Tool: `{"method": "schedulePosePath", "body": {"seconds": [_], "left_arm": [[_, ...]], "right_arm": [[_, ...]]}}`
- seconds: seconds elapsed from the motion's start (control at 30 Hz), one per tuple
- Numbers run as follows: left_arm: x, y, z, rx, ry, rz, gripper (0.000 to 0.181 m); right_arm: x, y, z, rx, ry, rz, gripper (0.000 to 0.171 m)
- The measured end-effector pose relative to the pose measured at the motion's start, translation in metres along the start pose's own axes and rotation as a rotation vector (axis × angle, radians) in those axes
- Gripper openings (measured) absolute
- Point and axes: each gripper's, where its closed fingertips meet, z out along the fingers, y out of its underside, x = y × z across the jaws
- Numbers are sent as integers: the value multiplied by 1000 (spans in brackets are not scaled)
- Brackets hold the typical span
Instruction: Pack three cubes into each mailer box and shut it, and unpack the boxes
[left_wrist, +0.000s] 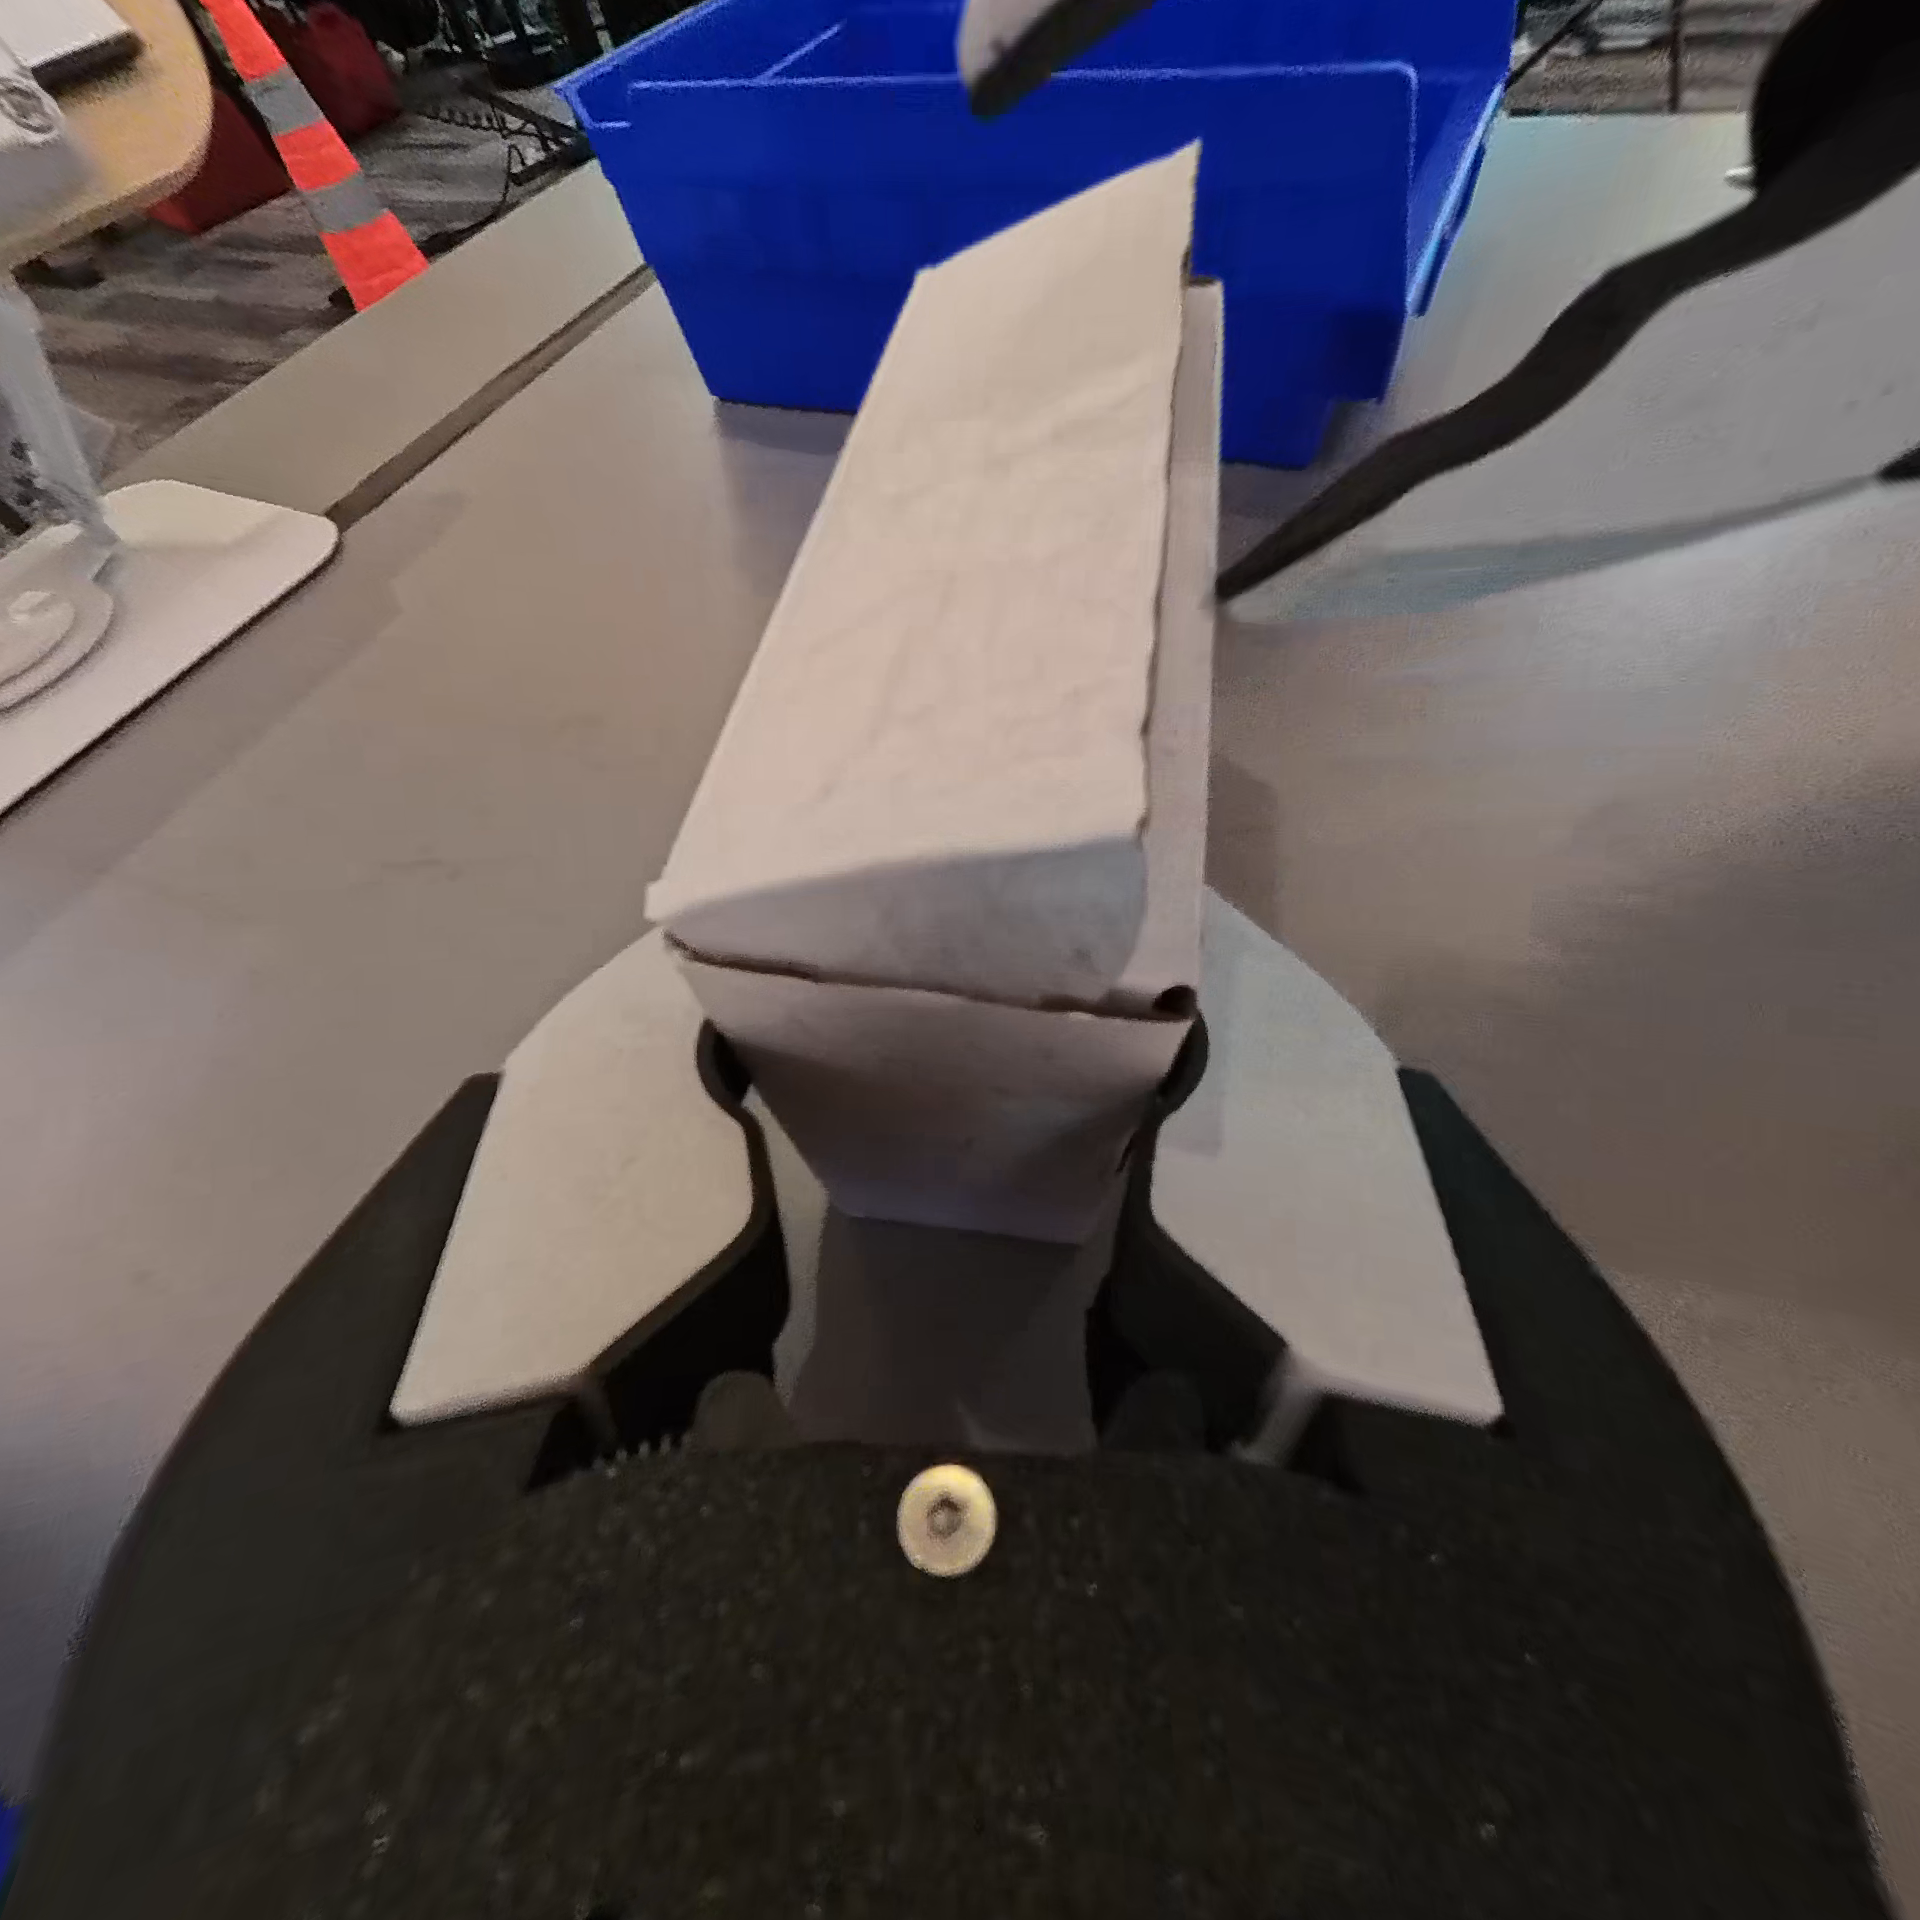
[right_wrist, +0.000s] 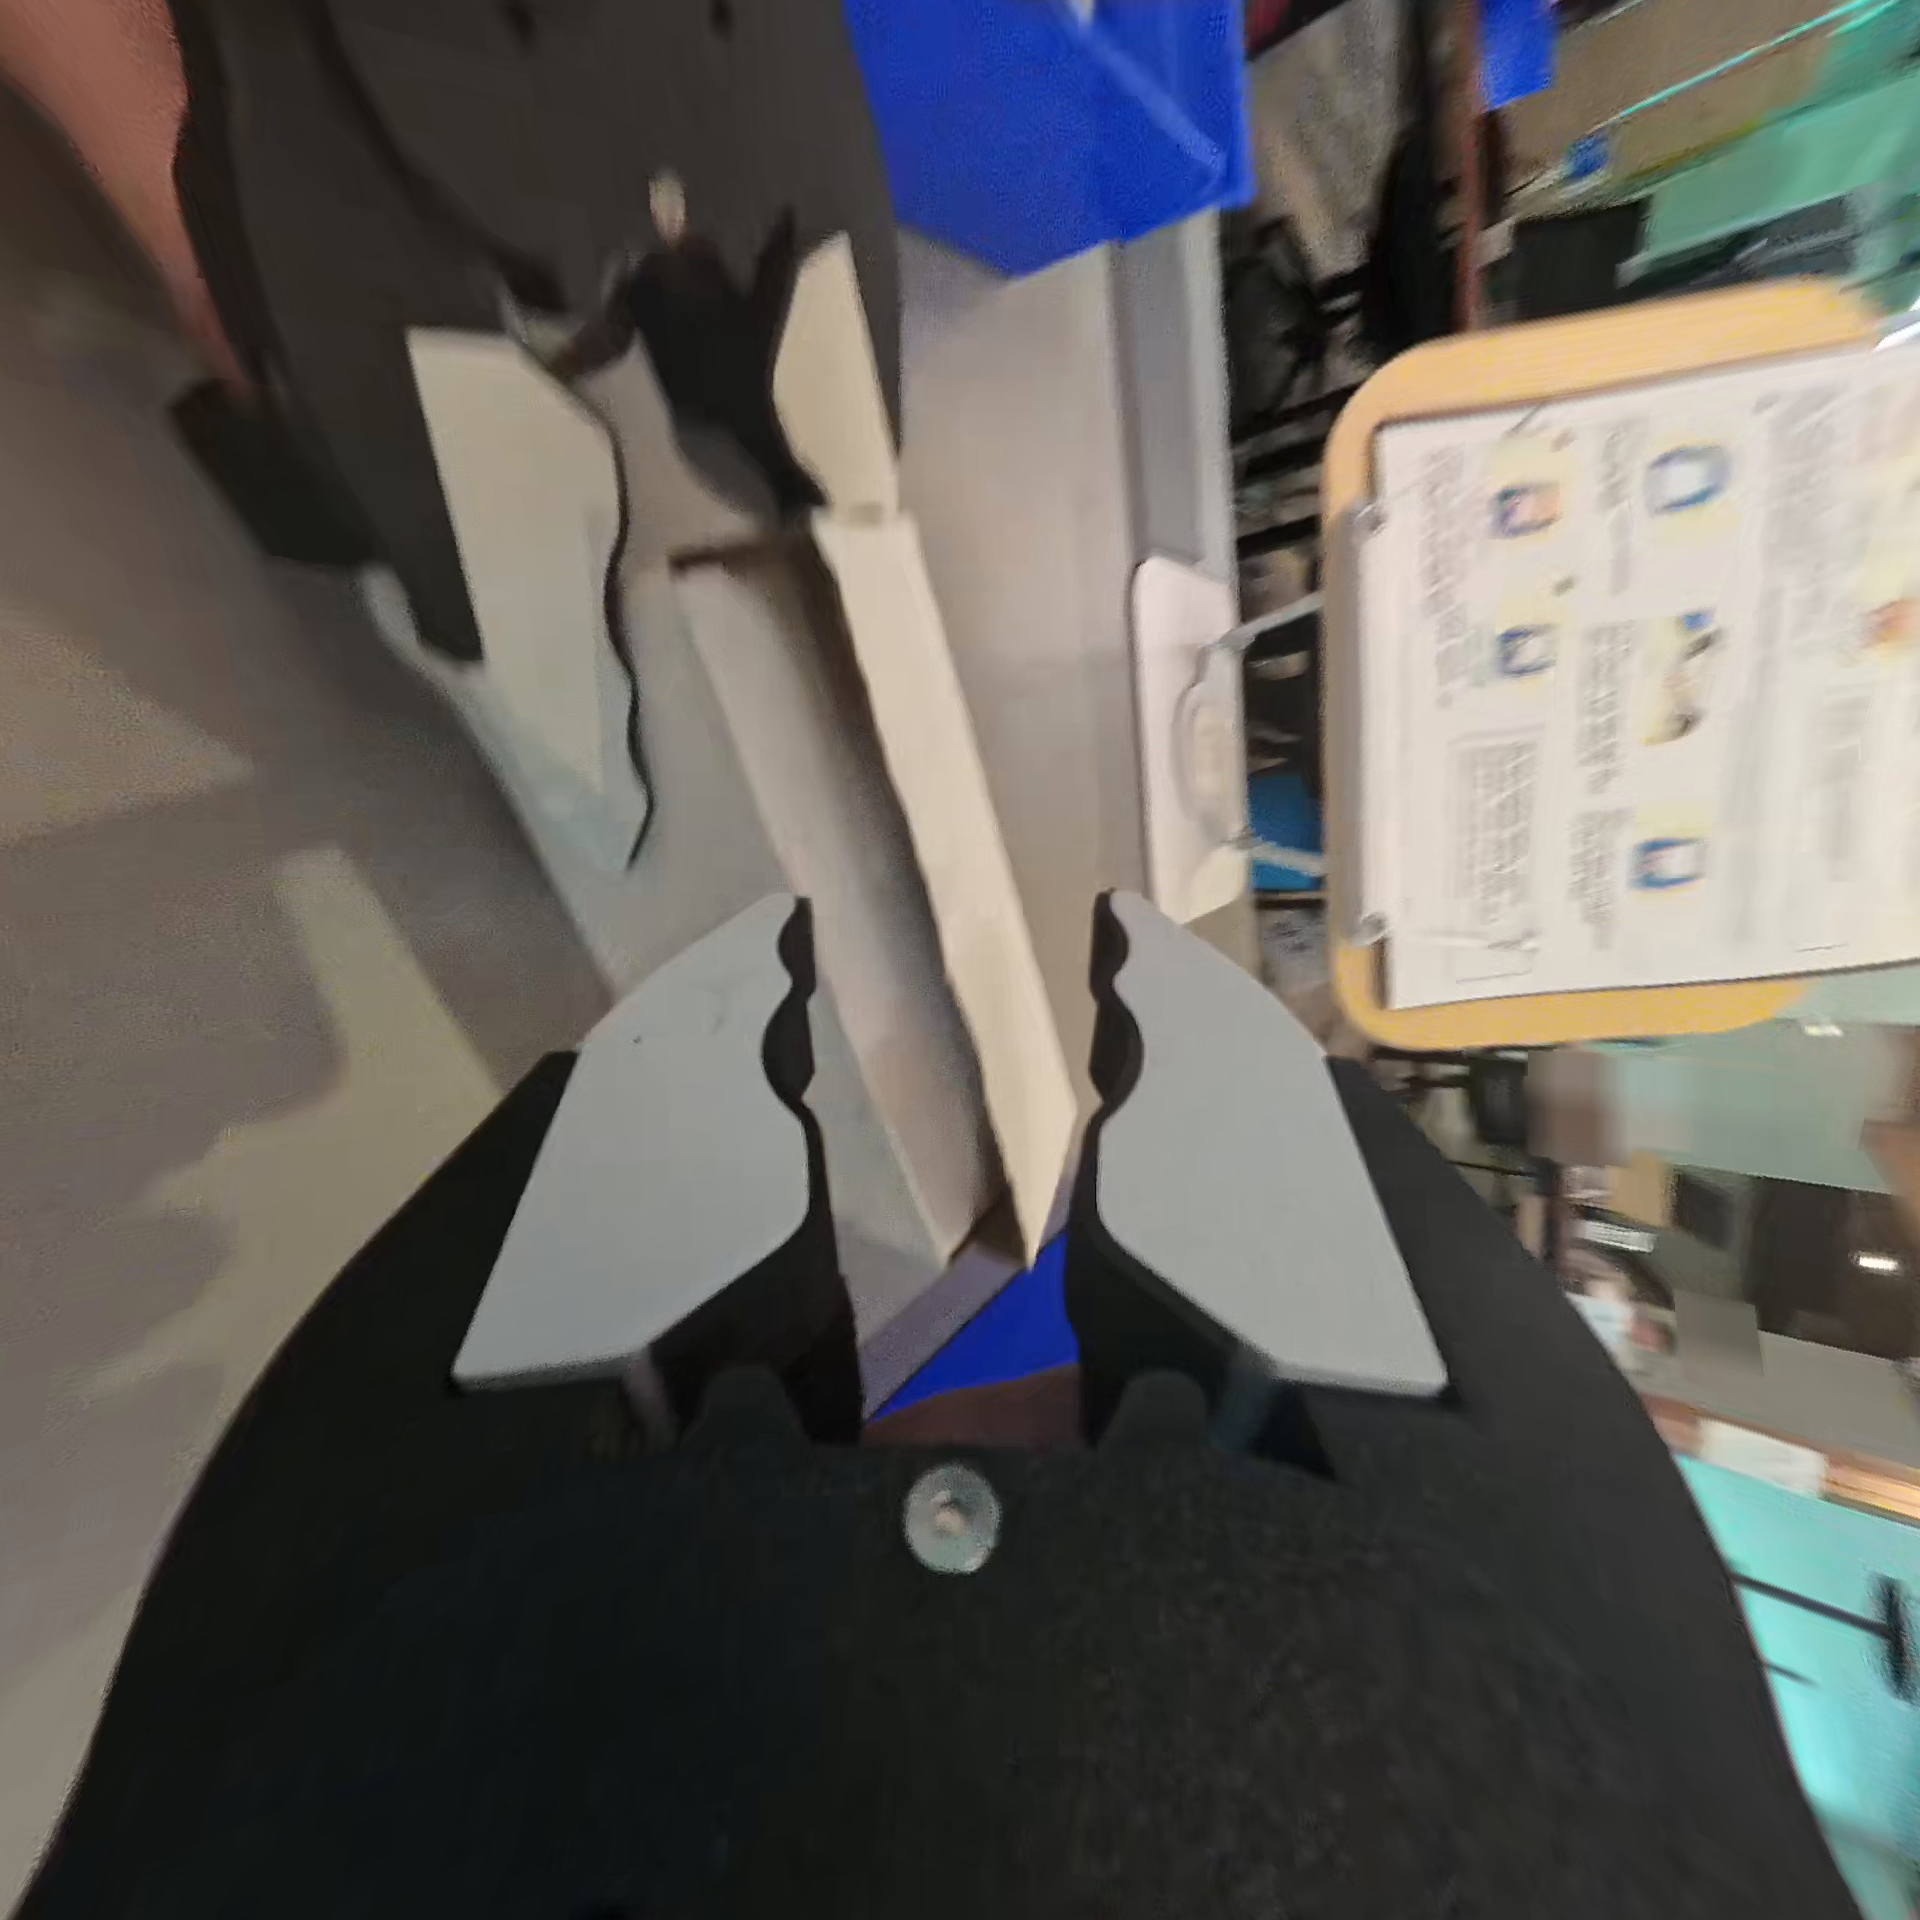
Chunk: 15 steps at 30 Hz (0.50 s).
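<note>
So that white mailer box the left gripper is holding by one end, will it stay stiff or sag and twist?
Probably fairly stiff: the mailer box juts out straight from the left gripper without drooping. It likely crushes easily, since its cardboard end pinches inward between the fingers. It may twist or slip, being long and held at one end only. The right gripper is open around its far end.

A grey table (left_wrist: 1507, 935) is carrying everything here. A blue bin (left_wrist: 1039, 239) is sitting on it at twelve o'clock in the left wrist view. A white flat base (left_wrist: 177, 582) is lying on the tabletop at nine o'clock, close to the table's edge.
</note>
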Motion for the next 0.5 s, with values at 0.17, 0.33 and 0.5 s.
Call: {"method": "schedulePosePath", "body": {"seconds": [0.17, 0.33, 0.5], "left_arm": [[-2, -3, 0, 16, -66, 132, 76], [-8, -4, 0, 18, -132, 176, 76], [-14, -8, -9, 36, -203, 32, 82]], "right_arm": [[9, 17, 0, 53, -63, 24, 42], [-1, 8, 11, 60, -4, -166, 10], [15, 15, 17, 33, 74, -14, 3]]}}
